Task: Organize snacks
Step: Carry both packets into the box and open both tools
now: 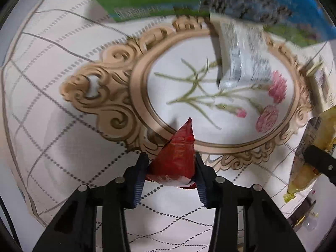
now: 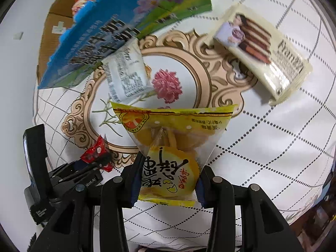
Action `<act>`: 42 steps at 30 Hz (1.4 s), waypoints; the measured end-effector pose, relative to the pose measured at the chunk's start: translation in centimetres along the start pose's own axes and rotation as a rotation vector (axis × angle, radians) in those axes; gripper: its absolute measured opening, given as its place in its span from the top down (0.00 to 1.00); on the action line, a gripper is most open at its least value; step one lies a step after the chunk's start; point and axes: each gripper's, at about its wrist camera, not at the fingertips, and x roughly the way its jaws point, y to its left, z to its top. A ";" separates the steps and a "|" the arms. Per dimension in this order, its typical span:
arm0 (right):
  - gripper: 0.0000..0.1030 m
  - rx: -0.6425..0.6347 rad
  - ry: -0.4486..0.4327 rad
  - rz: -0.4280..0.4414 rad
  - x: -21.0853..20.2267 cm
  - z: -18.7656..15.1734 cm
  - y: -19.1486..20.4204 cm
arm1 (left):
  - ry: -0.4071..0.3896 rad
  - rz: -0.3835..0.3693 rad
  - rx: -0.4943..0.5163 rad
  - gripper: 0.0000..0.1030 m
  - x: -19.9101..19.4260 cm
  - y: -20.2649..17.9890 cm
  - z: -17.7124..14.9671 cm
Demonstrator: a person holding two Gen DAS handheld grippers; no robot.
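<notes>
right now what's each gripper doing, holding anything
left gripper: shut on the red snack packet
right gripper: shut on the yellow snack packet

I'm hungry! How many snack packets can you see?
4: small red foil packet in left hand-held gripper; yellow plastic packet in right one; white packet and cream wafer pack on tablecloth. More may be hidden.

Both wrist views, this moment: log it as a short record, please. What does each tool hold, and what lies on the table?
left tool: shut on red snack packet
right tool: shut on yellow cake packet
on tablecloth: white snack packet, cream wafer pack
box: blue-green carton, one edge over the white packet
background: brown cardboard box beyond the table
image quality: left view motion-blurred
</notes>
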 end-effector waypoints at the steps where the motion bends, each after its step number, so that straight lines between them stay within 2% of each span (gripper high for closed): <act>1: 0.57 -0.011 -0.009 0.002 -0.5 0.1 0.3 | -0.017 -0.015 -0.007 0.62 -1.3 0.2 0.0; 7: 0.57 -0.070 -0.072 0.065 -5.6 1.1 2.3 | -0.205 -0.136 -0.026 0.62 -11.5 -0.9 1.7; 9: 0.57 -0.105 -0.114 0.089 -8.2 2.6 4.0 | -0.245 -0.154 -0.007 0.62 -14.6 -1.1 3.9; 11: 0.57 -0.139 -0.148 0.108 -10.3 4.5 5.7 | -0.278 -0.172 -0.005 0.62 -18.1 0.4 6.4; 14: 0.57 -0.192 -0.203 0.109 -12.8 8.6 8.4 | -0.307 -0.163 0.000 0.62 -19.4 0.7 11.4; 16: 0.57 -0.224 -0.228 0.093 -13.5 12.5 10.4 | -0.314 -0.136 0.004 0.62 -18.3 0.7 14.7; 20: 0.57 -0.262 -0.230 0.044 -12.2 18.6 13.2 | -0.288 -0.079 0.004 0.62 -16.7 1.8 22.0; 24: 0.57 -0.281 -0.211 -0.020 -9.3 24.1 15.2 | -0.246 -0.068 -0.010 0.62 -15.0 3.0 25.5; 30: 0.56 -0.284 -0.151 -0.068 -4.2 28.1 16.3 | -0.202 -0.068 0.001 0.59 -12.7 3.4 28.9; 32: 0.48 -0.284 -0.109 -0.075 -2.5 29.2 16.5 | -0.180 -0.065 -0.019 0.54 -11.8 3.7 29.7; 33: 0.23 -0.279 -0.083 -0.087 -1.5 29.7 16.4 | -0.166 -0.073 -0.030 0.49 -11.2 3.9 30.2; 34: 0.03 -0.277 -0.070 -0.099 -0.8 29.8 16.3 | -0.157 -0.068 -0.039 0.44 -10.8 4.1 30.5; 35: 0.03 -0.275 -0.062 -0.112 -0.2 30.0 16.2 | -0.160 -0.064 -0.037 0.41 -10.6 4.1 30.6; 37: 0.03 -0.285 -0.077 -0.135 0.1 30.1 16.1 | -0.189 -0.048 -0.027 0.23 -10.8 4.2 30.6; 38: 0.03 -0.287 -0.079 -0.145 0.2 30.2 16.1 | -0.199 -0.060 -0.023 0.21 -10.8 4.2 30.6; 40: 0.03 -0.280 -0.075 -0.149 0.3 30.3 15.8 | -0.199 -0.091 -0.019 0.09 -10.7 4.1 30.5; 42: 0.03 -0.275 -0.081 -0.155 0.0 30.0 15.6 | -0.189 -0.077 -0.003 0.07 -10.6 3.7 30.4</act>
